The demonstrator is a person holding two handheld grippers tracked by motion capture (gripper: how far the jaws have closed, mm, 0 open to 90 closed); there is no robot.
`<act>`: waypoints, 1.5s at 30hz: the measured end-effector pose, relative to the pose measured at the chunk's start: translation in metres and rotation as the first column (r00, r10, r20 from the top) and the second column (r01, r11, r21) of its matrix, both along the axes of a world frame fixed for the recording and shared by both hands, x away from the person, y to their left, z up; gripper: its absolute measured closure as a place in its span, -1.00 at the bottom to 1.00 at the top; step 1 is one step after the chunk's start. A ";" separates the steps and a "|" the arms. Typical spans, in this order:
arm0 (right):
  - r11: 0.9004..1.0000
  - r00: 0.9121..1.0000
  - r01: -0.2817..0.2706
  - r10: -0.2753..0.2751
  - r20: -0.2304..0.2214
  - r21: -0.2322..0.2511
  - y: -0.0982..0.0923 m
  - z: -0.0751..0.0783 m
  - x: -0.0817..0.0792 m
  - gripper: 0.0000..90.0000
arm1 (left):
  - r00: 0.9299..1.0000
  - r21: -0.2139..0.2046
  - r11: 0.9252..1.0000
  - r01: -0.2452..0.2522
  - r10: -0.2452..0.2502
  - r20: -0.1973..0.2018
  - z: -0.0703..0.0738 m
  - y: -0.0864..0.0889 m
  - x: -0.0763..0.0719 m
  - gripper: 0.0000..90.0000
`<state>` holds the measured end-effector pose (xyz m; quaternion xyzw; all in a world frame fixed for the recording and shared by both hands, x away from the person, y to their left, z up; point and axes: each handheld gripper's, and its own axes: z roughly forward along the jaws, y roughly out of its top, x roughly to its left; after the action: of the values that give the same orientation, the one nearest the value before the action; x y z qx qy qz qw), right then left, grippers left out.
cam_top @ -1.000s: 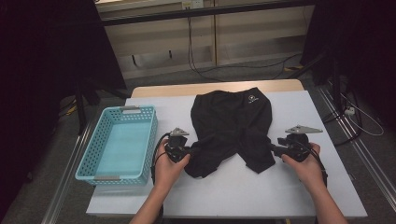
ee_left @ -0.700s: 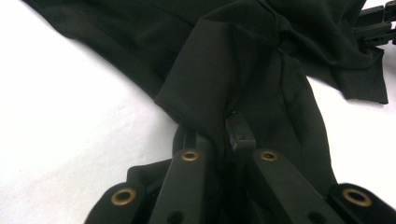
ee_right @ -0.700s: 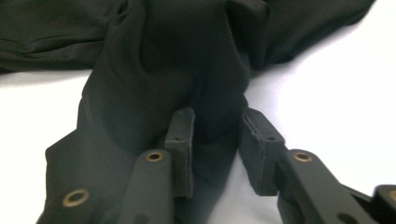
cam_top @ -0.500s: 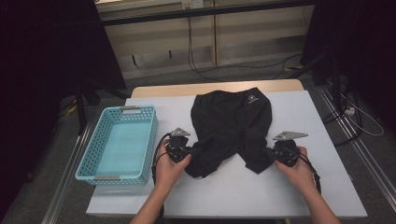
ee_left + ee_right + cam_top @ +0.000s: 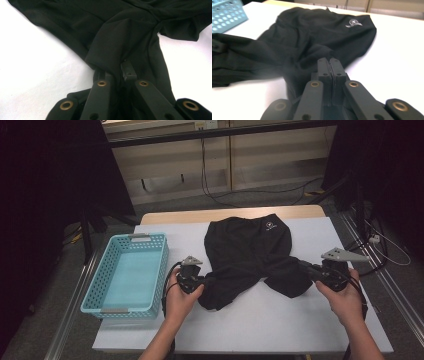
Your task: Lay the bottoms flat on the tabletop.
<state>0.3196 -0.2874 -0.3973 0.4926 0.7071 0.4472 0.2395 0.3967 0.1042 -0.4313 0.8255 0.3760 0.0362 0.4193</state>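
A black garment (image 5: 250, 250) with a small white logo near its far end lies spread on the white table (image 5: 260, 325). My left gripper (image 5: 204, 282) rests at the garment's near left corner. In the left gripper view its jaws (image 5: 113, 70) are shut with black fabric (image 5: 125, 37) bunched over and between them. My right gripper (image 5: 304, 266) is at the near right corner, raised a little off the table. Its pads (image 5: 328, 62) are pressed together on a fold of the garment (image 5: 312, 32), which stretches towards it.
A light blue plastic basket (image 5: 161, 270) stands at the table's left side, a corner of it (image 5: 224, 12) also in the right gripper view. Bare white table lies in front of the garment and to its right. Cables run on the floor behind.
My right gripper moved in to the garment's near right corner, shut on the fabric, then rose and drew back to the right with it. The left gripper stayed where it was.
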 end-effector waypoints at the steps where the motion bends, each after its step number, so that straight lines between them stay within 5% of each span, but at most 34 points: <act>1: 0.998 0.999 -0.052 0.051 -0.014 -0.025 0.013 0.000 -0.003 0.96 | 1.000 0.001 1.000 0.005 -0.005 -0.004 0.000 -0.001 -0.001 0.94; 6: 0.983 0.987 -0.153 0.149 -0.054 -0.097 0.051 -0.011 -0.010 0.96 | 1.000 -0.002 1.000 0.006 -0.006 -0.003 0.000 -0.003 -0.001 0.94; 7: 0.975 0.978 -0.199 0.191 -0.084 -0.096 0.065 -0.020 -0.010 0.95 | 1.000 -0.005 1.000 0.006 -0.006 -0.002 0.000 -0.003 -0.002 0.94; 10: 0.973 0.971 -0.221 0.212 -0.113 -0.072 0.073 -0.030 -0.007 0.81 | 1.000 -0.010 1.000 0.010 -0.010 -0.003 0.000 -0.003 -0.002 0.94; 12: 0.975 0.973 -0.206 0.194 -0.123 -0.090 0.073 -0.036 -0.003 0.61 | 1.000 -0.012 1.000 0.009 -0.009 -0.005 0.000 -0.003 -0.003 0.94; 13: 0.984 0.980 -0.170 0.162 -0.118 -0.058 0.066 -0.036 -0.001 0.18 | 1.000 -0.012 1.000 0.011 -0.011 -0.004 0.001 -0.002 -0.003 0.94; 16: 0.992 0.987 -0.125 0.123 -0.101 -0.020 0.055 -0.032 0.002 0.03 | 1.000 -0.012 1.000 0.011 -0.011 -0.005 0.000 -0.001 -0.002 0.94; 18: 0.999 0.996 -0.050 0.049 -0.069 -0.007 0.036 -0.027 0.006 -0.07 | 1.000 -0.008 1.000 0.013 -0.013 -0.009 -0.001 -0.001 -0.001 0.94; 22: 1.000 0.996 0.024 -0.025 -0.091 -0.015 0.019 -0.032 0.014 -0.01 | 1.000 -0.004 1.000 0.013 -0.013 -0.010 -0.002 -0.001 -0.001 0.93; 23: 0.997 0.990 0.049 -0.056 -0.133 -0.055 0.015 -0.042 0.018 0.03 | 1.000 -0.005 1.000 0.014 -0.014 -0.009 -0.002 -0.001 0.000 0.93; 26: 0.993 0.983 0.041 -0.061 -0.171 -0.114 0.017 -0.052 0.022 0.05 | 1.000 -0.005 1.000 0.011 -0.011 -0.009 -0.002 -0.002 -0.001 0.93; 28: 0.989 0.975 -0.015 -0.018 -0.223 -0.144 0.028 -0.062 0.025 0.23 | 1.000 -0.003 1.000 0.010 -0.010 -0.011 -0.004 -0.003 -0.001 0.93; 35: 0.991 0.977 -0.062 0.036 -0.209 -0.115 0.040 -0.064 0.026 0.84 | 1.000 0.007 1.000 0.018 -0.018 -0.018 -0.005 -0.003 -0.001 0.93; 40: 0.997 0.979 -0.042 0.027 -0.201 -0.072 0.027 -0.054 0.021 0.91 | 1.000 0.007 1.000 0.014 -0.014 -0.017 -0.002 -0.002 -0.002 0.94; 45: 0.997 0.990 0.015 -0.024 -0.139 -0.070 0.001 -0.031 0.003 0.93 | 1.000 0.010 1.000 -0.002 0.002 -0.020 -0.003 -0.001 -0.001 0.94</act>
<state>0.3223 -0.2868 -0.4278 0.5211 0.7323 0.3845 0.2106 0.3957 0.1036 -0.4339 0.8276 0.3807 0.0300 0.4114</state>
